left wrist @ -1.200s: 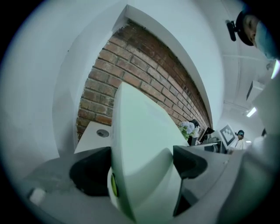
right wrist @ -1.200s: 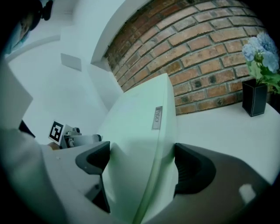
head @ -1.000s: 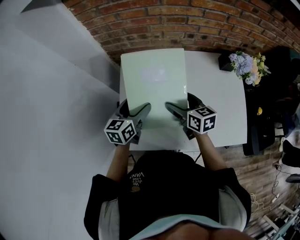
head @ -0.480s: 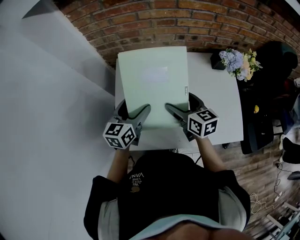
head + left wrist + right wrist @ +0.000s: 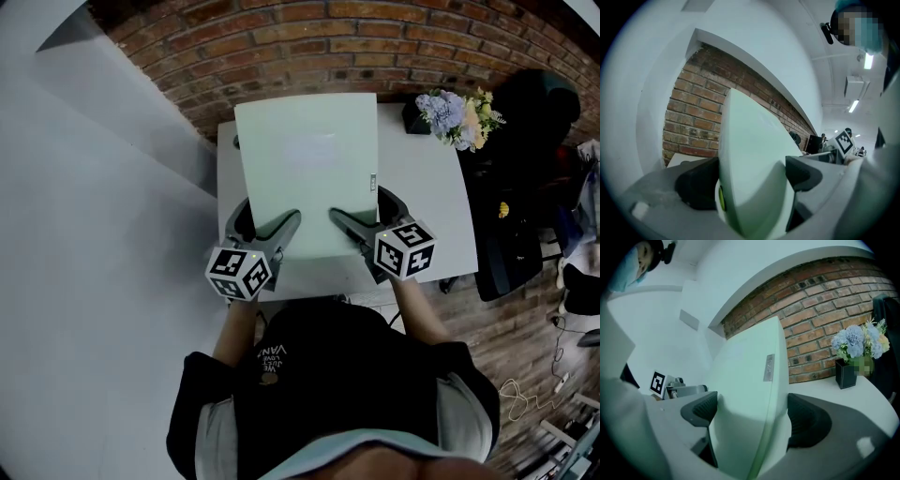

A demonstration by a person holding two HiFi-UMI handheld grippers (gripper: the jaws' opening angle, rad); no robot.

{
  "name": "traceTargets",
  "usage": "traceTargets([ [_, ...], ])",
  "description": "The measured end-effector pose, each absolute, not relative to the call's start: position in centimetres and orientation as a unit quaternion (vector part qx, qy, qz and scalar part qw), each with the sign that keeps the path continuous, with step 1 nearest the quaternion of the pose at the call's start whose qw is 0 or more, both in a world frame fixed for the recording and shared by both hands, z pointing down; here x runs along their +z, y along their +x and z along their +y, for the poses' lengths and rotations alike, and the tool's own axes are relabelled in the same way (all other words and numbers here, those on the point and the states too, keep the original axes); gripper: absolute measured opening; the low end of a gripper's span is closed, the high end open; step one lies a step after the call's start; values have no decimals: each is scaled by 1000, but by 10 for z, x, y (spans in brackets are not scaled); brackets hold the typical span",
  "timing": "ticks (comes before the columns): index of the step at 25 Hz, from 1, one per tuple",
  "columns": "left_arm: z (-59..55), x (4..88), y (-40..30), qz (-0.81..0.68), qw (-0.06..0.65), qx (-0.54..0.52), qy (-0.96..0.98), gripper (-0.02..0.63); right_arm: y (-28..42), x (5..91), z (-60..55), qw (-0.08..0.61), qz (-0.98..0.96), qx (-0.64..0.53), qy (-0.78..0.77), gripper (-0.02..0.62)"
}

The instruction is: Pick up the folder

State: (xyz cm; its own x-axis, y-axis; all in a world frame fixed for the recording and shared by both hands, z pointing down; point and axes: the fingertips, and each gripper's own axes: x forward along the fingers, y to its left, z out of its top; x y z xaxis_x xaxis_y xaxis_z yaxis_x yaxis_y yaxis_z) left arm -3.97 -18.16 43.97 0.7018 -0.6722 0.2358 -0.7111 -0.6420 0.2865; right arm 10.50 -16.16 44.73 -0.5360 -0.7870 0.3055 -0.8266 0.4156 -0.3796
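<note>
- The folder, pale green, smooth and rectangular, is seen in the head view over the left part of the white table. Its far edge is turned to 12 o'clock, toward the brick wall.
- Its near edge is clamped by the left gripper at 7 o'clock and the right gripper at 5 o'clock. In each gripper view the dark textured pads are shown pressed on both faces.
- A grey label strip is shown clearly only in the right gripper view, as is the dark square vase under the flowers.
- Whether the folder clears the table cannot be told.
</note>
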Motion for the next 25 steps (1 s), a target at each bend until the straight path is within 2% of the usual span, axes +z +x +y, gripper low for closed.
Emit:
traceTargets([
  [25, -154, 426, 14, -321, 148, 42, 934, 448, 154, 433, -116, 27, -813, 225, 537, 459],
])
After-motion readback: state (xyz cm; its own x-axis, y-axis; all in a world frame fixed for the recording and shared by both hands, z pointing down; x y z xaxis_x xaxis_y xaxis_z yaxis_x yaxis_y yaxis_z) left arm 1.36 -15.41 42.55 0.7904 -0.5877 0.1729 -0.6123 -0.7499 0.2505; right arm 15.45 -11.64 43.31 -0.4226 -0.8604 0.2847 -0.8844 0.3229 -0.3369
